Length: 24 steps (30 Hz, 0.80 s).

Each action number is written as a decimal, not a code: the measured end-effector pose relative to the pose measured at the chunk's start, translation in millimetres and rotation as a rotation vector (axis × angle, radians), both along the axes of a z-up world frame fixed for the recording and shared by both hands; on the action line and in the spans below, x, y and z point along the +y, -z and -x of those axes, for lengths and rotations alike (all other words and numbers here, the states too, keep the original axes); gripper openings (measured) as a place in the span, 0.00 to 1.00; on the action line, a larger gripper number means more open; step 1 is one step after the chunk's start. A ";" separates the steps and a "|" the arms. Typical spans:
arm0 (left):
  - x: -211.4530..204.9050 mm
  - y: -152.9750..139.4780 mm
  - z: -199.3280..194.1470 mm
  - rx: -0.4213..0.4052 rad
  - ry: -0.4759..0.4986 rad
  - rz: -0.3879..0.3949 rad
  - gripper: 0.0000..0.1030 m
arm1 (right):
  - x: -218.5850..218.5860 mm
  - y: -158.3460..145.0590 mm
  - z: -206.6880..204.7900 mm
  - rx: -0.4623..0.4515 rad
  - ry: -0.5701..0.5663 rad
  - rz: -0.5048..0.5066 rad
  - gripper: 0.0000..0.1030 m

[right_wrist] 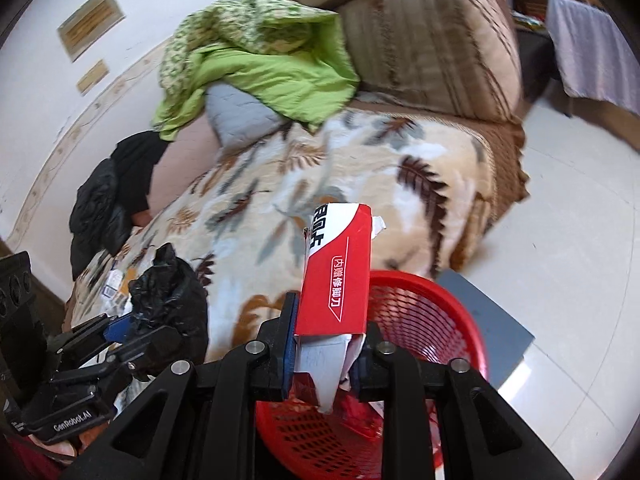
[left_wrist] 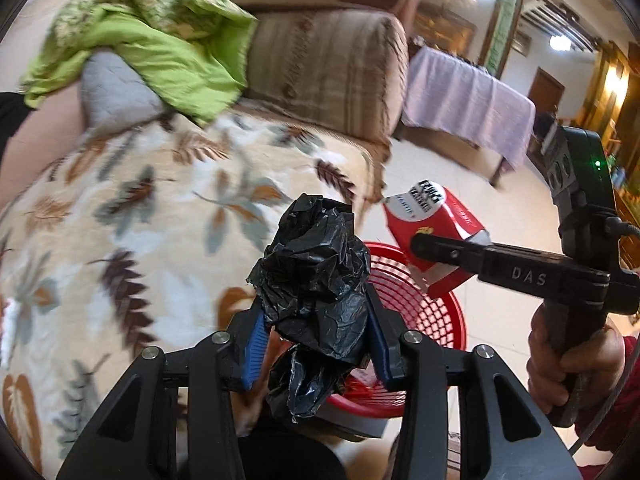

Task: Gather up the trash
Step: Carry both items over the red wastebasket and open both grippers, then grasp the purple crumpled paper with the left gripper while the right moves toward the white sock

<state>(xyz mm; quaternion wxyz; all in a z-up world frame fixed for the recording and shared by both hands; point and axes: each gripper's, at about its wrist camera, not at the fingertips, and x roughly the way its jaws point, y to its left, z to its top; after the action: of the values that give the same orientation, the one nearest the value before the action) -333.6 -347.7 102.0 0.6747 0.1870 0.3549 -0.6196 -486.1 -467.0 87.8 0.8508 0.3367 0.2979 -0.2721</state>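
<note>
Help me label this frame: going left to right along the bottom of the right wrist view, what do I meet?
Left claw → crumpled black bag → red and white carton → red basket → white floor.

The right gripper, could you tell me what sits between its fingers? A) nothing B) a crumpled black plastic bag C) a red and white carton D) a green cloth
C: the right gripper has its blue pads on a red and white carton above the red basket.

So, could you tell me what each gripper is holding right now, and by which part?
The left gripper pinches a crumpled black plastic bag around its middle. The right gripper clamps a red and white carton near its torn lower end.
</note>
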 end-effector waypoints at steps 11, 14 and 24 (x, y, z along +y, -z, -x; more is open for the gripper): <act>5.1 4.7 -12.1 0.051 -0.046 -0.012 0.62 | -9.5 8.0 3.0 0.000 0.014 -0.037 0.38; 21.6 1.1 -25.4 0.036 -0.095 -0.003 0.62 | 0.8 4.9 -18.6 -0.020 -0.036 -0.037 0.44; 127.6 -5.6 -108.7 0.002 -0.381 0.018 0.62 | 73.1 -6.4 -135.5 -0.034 -0.317 -0.007 0.45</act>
<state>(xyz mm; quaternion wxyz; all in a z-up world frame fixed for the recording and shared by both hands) -224.9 -220.1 107.7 0.7811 0.1097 0.3790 -0.4839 -350.6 -393.9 94.2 0.8869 0.2931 0.3337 -0.1273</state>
